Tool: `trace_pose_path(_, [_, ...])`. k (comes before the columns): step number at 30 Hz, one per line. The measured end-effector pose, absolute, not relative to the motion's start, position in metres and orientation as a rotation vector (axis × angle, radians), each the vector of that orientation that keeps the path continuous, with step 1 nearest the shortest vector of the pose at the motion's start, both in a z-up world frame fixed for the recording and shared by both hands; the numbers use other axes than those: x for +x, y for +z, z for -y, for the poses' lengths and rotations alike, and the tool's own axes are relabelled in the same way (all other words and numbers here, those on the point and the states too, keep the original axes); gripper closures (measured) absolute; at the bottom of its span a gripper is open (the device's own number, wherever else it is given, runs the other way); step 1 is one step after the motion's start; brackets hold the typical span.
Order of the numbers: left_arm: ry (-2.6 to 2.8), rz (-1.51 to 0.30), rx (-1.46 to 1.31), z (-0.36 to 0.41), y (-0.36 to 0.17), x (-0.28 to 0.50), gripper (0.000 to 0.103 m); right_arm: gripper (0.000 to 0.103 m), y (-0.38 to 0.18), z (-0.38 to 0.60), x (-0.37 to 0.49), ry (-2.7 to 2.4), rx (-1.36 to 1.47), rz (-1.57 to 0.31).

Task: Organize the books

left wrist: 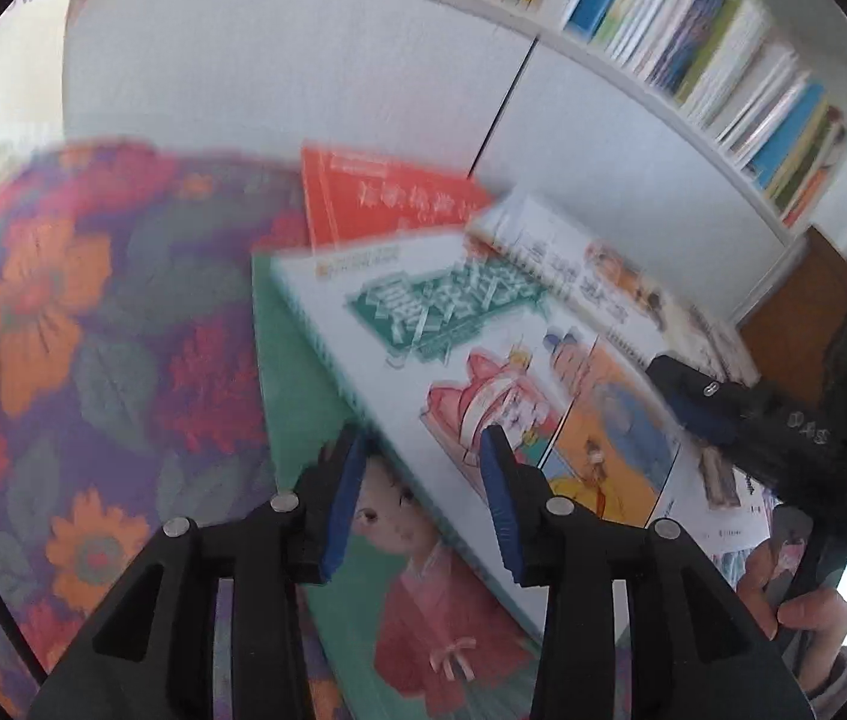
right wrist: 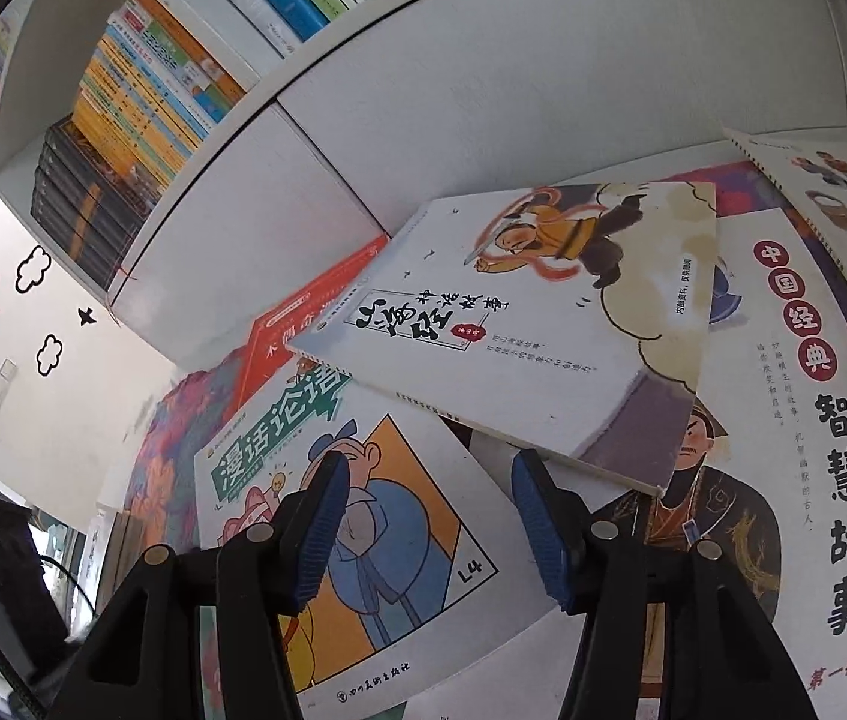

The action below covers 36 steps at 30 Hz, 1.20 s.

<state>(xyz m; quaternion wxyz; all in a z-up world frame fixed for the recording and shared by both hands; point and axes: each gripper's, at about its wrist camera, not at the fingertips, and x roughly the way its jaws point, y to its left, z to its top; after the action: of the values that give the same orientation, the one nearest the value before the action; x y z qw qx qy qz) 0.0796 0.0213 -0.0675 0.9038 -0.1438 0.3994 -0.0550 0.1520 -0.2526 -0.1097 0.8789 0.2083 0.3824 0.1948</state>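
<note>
books scattered on the floral cloth

below the white bookshelf (right wrist: pixel 315 114), your books lie overlapping on the floral cloth (left wrist: pixel 93 324). your left gripper (left wrist: pixel 420 450) hangs released over the edge of the green-title book (left wrist: pixel 453 348), grasping nothing. your right gripper (right wrist: pixel 426 474) is released too, just in front of the monkey-cover book (right wrist: pixel 531 330), which lies tilted on the others.
</note>
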Motion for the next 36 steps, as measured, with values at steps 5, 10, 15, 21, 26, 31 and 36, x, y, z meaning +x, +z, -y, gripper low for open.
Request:
trace_pose_path(5, [-0.093, -0.826, -0.214, -0.01, -0.068, 0.078, 0.065, 0.047, -0.106, 0.238, 0.148, 0.371, 0.307, -0.79])
trace_pose_path(10, [-0.103, -0.832, -0.241, -0.014, -0.067, 0.079, 0.065, 0.046, -0.105, 0.221, 0.145, 0.326, 0.17, -0.785])
trace_pose_path(15, [-0.099, -0.834, -0.214, -0.011, -0.066, 0.077, 0.064, 0.043, -0.104, 0.22, 0.144, 0.341, 0.159, -0.79])
trace_pose_path(21, [-0.12, -0.852, -0.221, -0.013, -0.065, 0.08, 0.064, 0.042, -0.103, 0.219, 0.143, 0.344, 0.156, -0.793])
trace_pose_path(26, [-0.124, -0.869, -0.226, -0.014, -0.065, 0.081, 0.064, 0.038, -0.102, 0.22, 0.143, 0.367, 0.188, -0.813])
trace_pose_path(31, [-0.127, -0.911, -0.258, -0.019, -0.063, 0.081, 0.064, 0.037, -0.1, 0.227, 0.145, 0.419, 0.282, -0.872])
trace_pose_path(36, [-0.164, -0.959, -0.345, -0.034, -0.064, 0.085, 0.063, 0.035, -0.099, 0.229, 0.147, 0.529, 0.315, -0.948])
